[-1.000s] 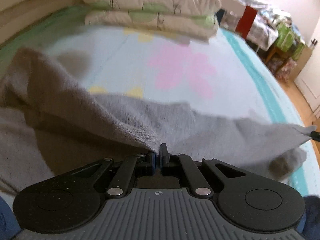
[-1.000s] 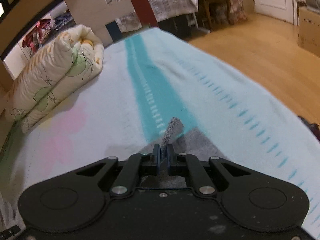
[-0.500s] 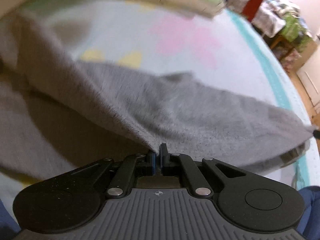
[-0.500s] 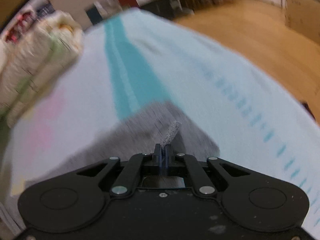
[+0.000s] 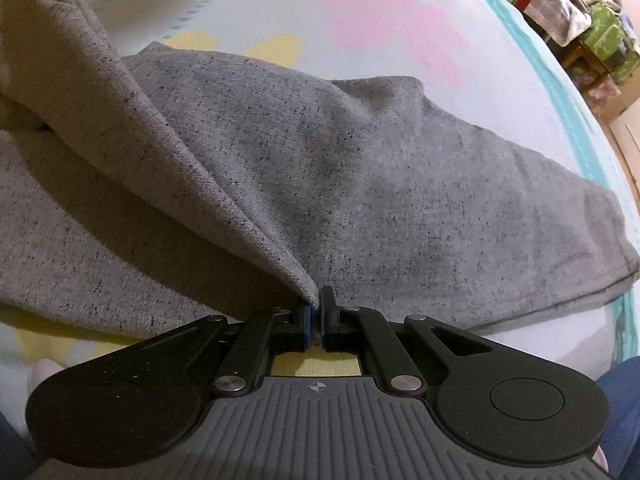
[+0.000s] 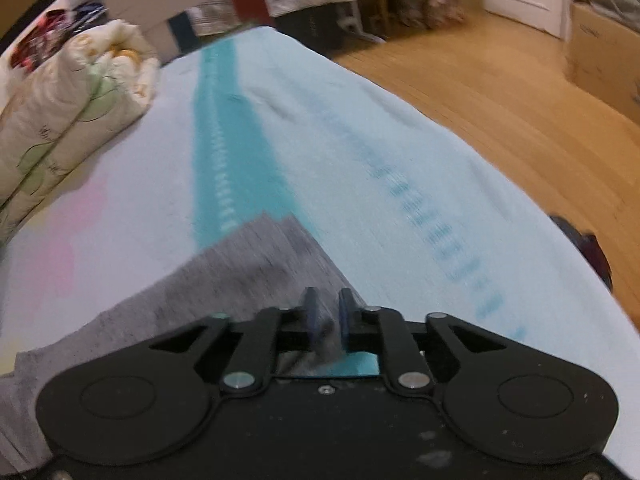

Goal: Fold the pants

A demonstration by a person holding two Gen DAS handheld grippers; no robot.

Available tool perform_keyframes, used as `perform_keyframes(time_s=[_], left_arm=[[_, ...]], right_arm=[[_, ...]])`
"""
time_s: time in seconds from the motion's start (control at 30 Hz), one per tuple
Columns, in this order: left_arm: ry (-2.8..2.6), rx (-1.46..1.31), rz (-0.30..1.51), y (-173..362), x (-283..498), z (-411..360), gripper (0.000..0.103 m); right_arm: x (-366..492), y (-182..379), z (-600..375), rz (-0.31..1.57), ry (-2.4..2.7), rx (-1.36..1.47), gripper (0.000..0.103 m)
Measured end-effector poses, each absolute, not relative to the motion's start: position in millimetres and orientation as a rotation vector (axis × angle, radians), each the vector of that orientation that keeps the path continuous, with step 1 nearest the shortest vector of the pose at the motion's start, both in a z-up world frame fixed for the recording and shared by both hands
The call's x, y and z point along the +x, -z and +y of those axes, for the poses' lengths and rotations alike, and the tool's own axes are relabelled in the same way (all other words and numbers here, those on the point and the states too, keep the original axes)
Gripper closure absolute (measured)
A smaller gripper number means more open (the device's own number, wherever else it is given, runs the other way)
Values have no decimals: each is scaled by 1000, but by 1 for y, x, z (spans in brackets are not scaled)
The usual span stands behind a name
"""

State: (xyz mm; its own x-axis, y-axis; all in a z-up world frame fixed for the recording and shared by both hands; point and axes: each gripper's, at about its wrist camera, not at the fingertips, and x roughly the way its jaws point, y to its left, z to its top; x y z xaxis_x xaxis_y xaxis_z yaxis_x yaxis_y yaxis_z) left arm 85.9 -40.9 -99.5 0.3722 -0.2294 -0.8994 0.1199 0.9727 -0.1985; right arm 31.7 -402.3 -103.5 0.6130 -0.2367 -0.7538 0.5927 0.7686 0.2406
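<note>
Folding step: laying one leg of the grey pants [image 5: 360, 168] over the other on the bed sheet [image 5: 400, 12]; judged nearly laid, with smoothing left to do.
Where the pants lie: spread across the sheet, the top layer flat toward the hem end, a raised ridge of fabric running up from the left gripper [image 5: 316, 312] toward the far left corner.
Left gripper: pinched tight on the edge of the upper layer, pointing steeply down at the bed.
Right gripper: the right gripper [image 6: 326, 312] stands partly apart; its jaws have just been opening, with a fold of the hem corner between them and, by the look of it, no longer pressed.
Handling: soft, limp knit, light, not slippery; it drapes and wrinkles, and will sag wherever it is unsupported.
Where to hold: edges and corners, the hem on one side and the waist-side edge on the other, kept taut between both grippers.
Change from a second ago: the cloth hung lifted and stretched in the air; now it rests on the lower layer, and the pillows have slid almost out of the left view.
Risk: the ridge at left may set as a crease.
</note>
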Motion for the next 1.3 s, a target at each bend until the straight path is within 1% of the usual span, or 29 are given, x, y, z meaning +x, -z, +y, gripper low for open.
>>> perform_keyframes(time_s=[0.03, 0.23, 0.27, 0.37, 0.5, 0.57, 0.6, 0.7, 0.87, 0.93, 1.0, 1.07, 1.13, 1.2, 1.23, 1.3], left_arm=[[223, -109, 1169, 99, 86, -40, 99], [216, -116, 1170, 101, 87, -45, 99], [216, -115, 1170, 100, 86, -44, 99], [216, -118, 1171, 99, 85, -41, 99], [219, -124, 1171, 98, 85, -38, 99], [218, -131, 1173, 97, 86, -37, 99], [216, -140, 1173, 96, 86, -36, 99], [210, -175, 1140, 85, 87, -30, 100], [247, -125, 945, 28, 76, -34, 100], [258, -109, 879, 10, 68, -33, 100], [264, -114, 895, 12, 64, -32, 100], [253, -136, 982, 33, 64, -29, 100], [228, -146, 1095, 63, 69, -28, 99], [207, -157, 1170, 86, 75, -27, 98], [200, -161, 1192, 95, 78, -27, 98], [199, -150, 1183, 95, 82, -28, 98]], right_arm=[[35, 104, -403, 769, 485, 491, 71], [62, 118, -408, 847, 379, 440, 71], [68, 128, -409, 867, 374, 424, 71], [75, 138, -408, 919, 366, 398, 69], [75, 144, -407, 920, 356, 409, 65], [74, 143, -404, 915, 342, 401, 72], [76, 141, -400, 916, 334, 389, 95], [80, 124, -388, 873, 293, 368, 97], [72, 57, -368, 677, 219, 333, 97], [62, 36, -365, 625, 216, 301, 97], [51, 29, -370, 617, 240, 295, 97], [44, 44, -379, 665, 299, 291, 97], [45, 72, -391, 756, 350, 320, 97], [49, 108, -401, 868, 391, 344, 97], [52, 122, -403, 913, 403, 343, 97], [54, 142, -400, 964, 420, 322, 97]])
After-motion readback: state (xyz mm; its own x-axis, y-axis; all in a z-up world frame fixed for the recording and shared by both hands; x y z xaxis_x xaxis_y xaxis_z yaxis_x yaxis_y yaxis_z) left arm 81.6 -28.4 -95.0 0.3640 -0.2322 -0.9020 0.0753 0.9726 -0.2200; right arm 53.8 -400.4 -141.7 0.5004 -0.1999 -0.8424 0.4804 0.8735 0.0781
